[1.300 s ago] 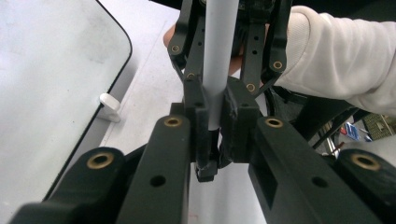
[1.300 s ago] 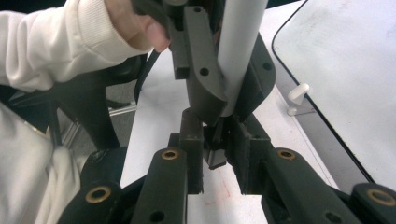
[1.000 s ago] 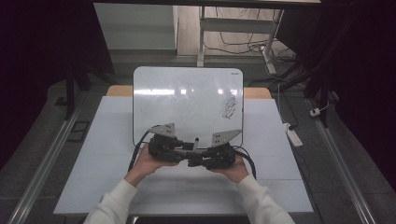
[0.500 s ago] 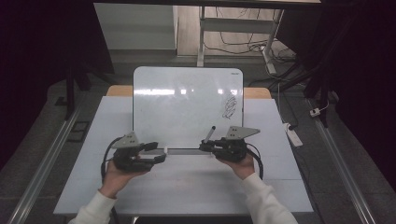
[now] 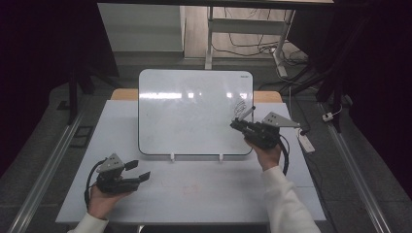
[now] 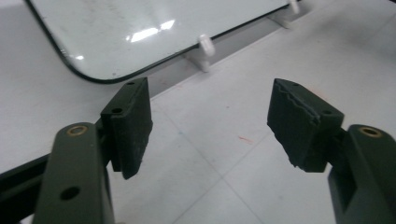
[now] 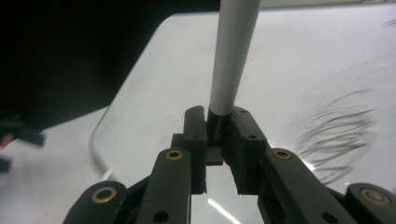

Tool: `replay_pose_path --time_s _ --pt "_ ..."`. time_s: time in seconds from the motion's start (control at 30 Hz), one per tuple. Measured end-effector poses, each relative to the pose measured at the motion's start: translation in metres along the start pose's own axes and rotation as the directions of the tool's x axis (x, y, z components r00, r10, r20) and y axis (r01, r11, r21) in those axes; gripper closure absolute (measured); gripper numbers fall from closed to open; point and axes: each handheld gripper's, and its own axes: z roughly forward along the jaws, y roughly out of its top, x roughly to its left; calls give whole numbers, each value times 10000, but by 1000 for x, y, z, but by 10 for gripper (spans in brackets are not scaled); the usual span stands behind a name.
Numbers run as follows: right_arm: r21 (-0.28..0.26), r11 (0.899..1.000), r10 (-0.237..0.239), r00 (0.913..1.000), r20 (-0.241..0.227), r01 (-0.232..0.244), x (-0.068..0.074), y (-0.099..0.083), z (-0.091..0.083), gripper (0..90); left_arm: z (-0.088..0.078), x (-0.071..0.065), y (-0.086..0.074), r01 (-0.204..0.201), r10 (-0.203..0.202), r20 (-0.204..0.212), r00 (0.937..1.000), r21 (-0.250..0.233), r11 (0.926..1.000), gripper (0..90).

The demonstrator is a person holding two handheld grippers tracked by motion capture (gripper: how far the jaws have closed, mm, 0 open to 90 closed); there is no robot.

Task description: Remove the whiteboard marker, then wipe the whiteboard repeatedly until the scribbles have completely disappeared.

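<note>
One pen [image 7: 232, 56] clamped in right tool [image 7: 219, 122], over whiteboard [image 5: 194, 111]; left tool [image 6: 210, 126] open, empty.

A white board [image 5: 194, 111] with a thin dark edge carries a black scribble [image 5: 240, 108]. Beside the scribble, a grey-white pen [image 5: 247, 113] sits in black jaws. The table [image 5: 194, 189] is pale grey.

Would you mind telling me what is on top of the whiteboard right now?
A black scribble sits near the whiteboard's right edge. The right gripper, shut on a grey marker, hangs over that edge and covers part of the surface; any marks beneath it cannot be seen.
</note>
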Motion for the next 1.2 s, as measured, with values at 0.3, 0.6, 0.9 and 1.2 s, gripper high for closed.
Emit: replay_pose_path --time_s 0.3,0.6,0.9,1.2 --pt "-685 9973 339 9958 845 -282 -26 23 -7 783 1 4 -3 201 -202 -107 9997 -22 9998 288" --pt "-348 9994 117 9862 1653 -60 -52 36 14 783 1 5 -4 211 -212 -191 9996 -18 9998 276" --pt "-226 9996 222 9787 2042 -180 -78 41 36 783 4 6 -5 226 -225 -308 9993 27 9997 276" --pt "237 9992 280 9823 1851 -329 -84 27 53 783 4 8 -6 276 -276 -406 9988 -3 9996 276"
